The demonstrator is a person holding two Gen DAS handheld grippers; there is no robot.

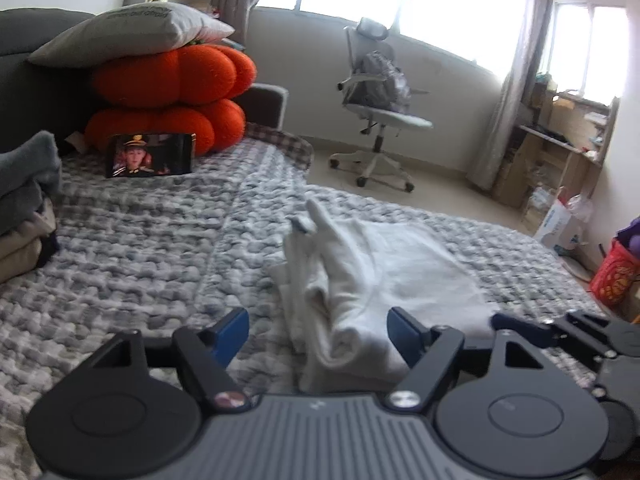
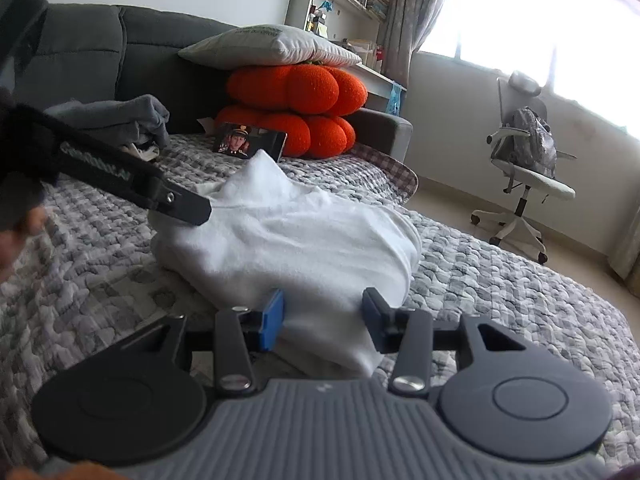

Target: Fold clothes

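Observation:
A white garment lies partly folded on the grey-and-white quilt. In the left wrist view its bunched near edge rises between the fingers of my left gripper. That gripper is open: the cloth lies against the right blue pad, while the left pad stands clear of it. In the right wrist view my right gripper is shut on a thick fold at the near edge of the white garment. One black finger of the left gripper reaches in from the left and touches the cloth's far-left side.
Two orange pumpkin cushions under a white pillow stand at the head of the bed, with a phone propped against them. Folded clothes are stacked at the left. An office chair stands on the floor beyond the bed.

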